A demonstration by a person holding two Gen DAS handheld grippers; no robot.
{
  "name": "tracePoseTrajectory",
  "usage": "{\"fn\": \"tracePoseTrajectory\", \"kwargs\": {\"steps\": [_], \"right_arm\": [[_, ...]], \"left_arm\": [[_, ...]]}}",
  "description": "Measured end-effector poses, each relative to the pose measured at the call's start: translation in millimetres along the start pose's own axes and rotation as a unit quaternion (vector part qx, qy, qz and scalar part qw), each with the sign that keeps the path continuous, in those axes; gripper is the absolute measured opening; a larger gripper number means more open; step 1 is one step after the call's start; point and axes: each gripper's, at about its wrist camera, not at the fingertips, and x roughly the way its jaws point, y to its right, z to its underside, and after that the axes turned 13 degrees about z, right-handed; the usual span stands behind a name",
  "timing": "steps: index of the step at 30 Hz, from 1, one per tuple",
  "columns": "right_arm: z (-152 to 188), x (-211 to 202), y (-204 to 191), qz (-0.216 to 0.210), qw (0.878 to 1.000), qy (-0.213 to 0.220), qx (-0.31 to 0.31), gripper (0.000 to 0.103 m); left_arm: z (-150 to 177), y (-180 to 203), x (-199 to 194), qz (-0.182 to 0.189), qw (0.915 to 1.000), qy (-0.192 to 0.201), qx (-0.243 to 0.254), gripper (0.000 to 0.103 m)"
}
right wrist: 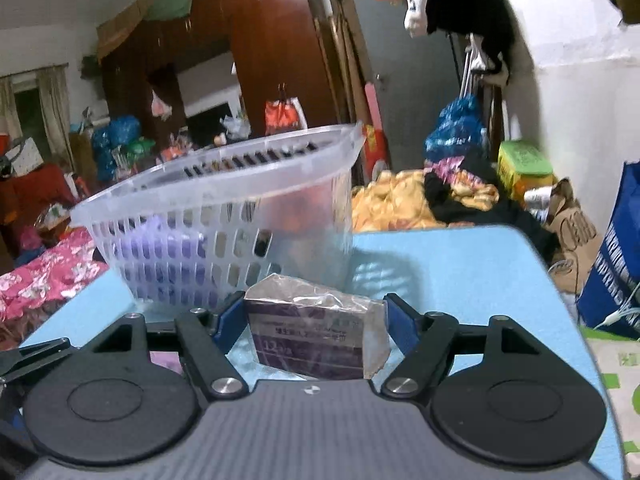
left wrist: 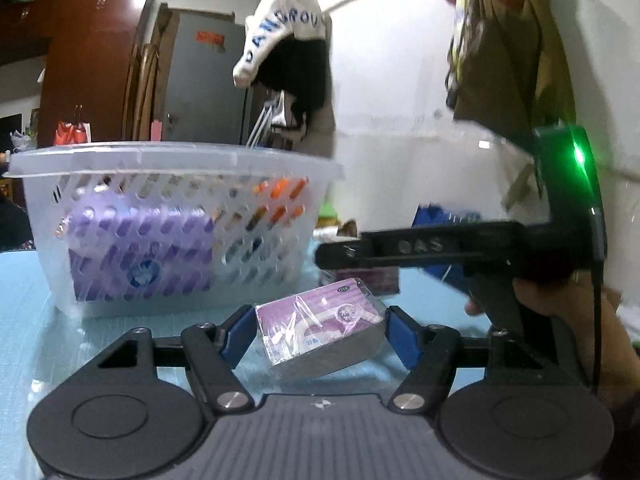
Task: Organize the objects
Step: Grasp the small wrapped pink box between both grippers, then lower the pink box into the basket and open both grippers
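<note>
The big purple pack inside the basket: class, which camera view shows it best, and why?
The left wrist view: the purple pack shows broadly through the basket's slotted wall, with a round blue logo. The right wrist view gives only a purple blur behind the slots.

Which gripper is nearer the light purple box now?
Left. The left gripper clamps the light purple box between its pads; the right gripper sits beyond it, holding a dark purple box.

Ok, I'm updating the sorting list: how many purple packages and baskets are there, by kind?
small purple box: 2
large purple pack, inside the basket: 1
clear basket: 1
Total: 4
</note>
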Motion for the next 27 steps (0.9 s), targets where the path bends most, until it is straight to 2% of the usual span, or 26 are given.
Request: {"fn": "tracePoseTrajectory", "kwargs": {"steps": [9,15,20,23,27], "right_arm": [[4.0,-31.4,2.3,-0.044,0.998,0.045,0.014,0.075],[-5.2,-65.0,-17.6,-0.064,0.993,0.103,-0.006,0.075],[-36.9,-68.3,-45.9,-0.068,0.986,0.144,-0.042,0.075],[-55.4,-51.8,-66.6,-0.052,0.983,0.157,-0.075,0.075],[-76.2,-9.6,-83.3,-0.036,0.986,0.14,-0.087,0.075]], "left_arm": [[-7.2,-5.6,-47.9,0.006,0.9979,0.063,0.01,0.073],[-26.6,-9.6,-85.8,-0.02,0.9939,0.106,0.023,0.073],[-69.2,-16.2,-91.3,-0.034,0.9914,0.117,0.046,0.073],[-104.2,-24.5,-76.9,-0.072,0.9885,0.113,0.07,0.073],[-146.2,-59.1,-45.8,-0.093,0.9924,0.077,0.026,0.073]]}}
